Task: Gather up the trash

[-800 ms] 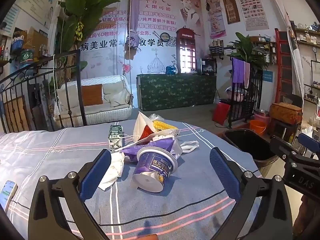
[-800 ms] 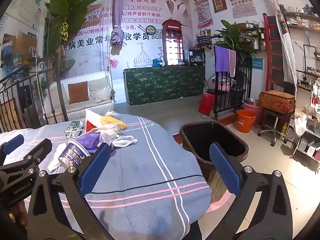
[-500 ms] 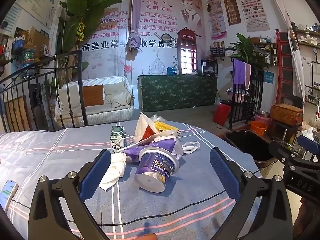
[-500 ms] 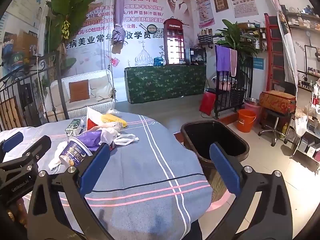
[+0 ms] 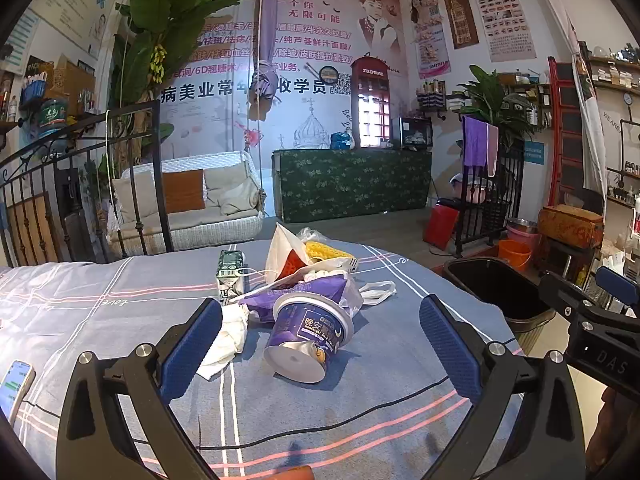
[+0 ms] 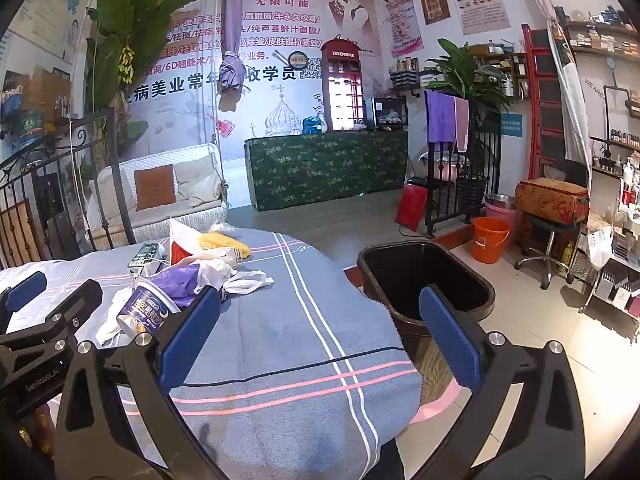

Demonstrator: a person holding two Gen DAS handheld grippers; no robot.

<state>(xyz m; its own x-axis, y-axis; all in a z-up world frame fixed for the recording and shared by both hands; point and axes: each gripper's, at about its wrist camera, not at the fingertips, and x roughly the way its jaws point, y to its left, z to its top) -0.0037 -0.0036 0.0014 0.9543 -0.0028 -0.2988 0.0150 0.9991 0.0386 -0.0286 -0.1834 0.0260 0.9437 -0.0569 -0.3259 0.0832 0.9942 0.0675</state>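
While no item has yet been lifted, the left wrist view shows the left gripper (image 5: 320, 336) spread to its full width and holding nothing, its blue pads standing either side of, and nearer than, a purple yoghurt tub (image 5: 306, 336) that lies tipped on its side on the striped bedspread (image 5: 100, 320). Around the tub the rest of the litter sits in one heap: a crumpled white tissue (image 5: 226, 338) just left of it, a purple wrapper (image 5: 304, 290) touching it on the far side, a white plastic bag (image 5: 370, 292) to the right, a green carton (image 5: 231, 270) and a white-and-red paper bag (image 5: 288, 258) with a yellow item (image 5: 324, 250) farther off. A phone (image 5: 14, 386) lies at the near left edge, apart from the heap. In the right wrist view, the right gripper (image 6: 320, 330) is likewise fully spread and empty, aimed between the bed's edge and the black bin (image 6: 428, 292) on the floor to the right. The bin's visible interior appears empty. Judgement: collection has not begun; every piece remains on the bed, and all of it is left to transfer.
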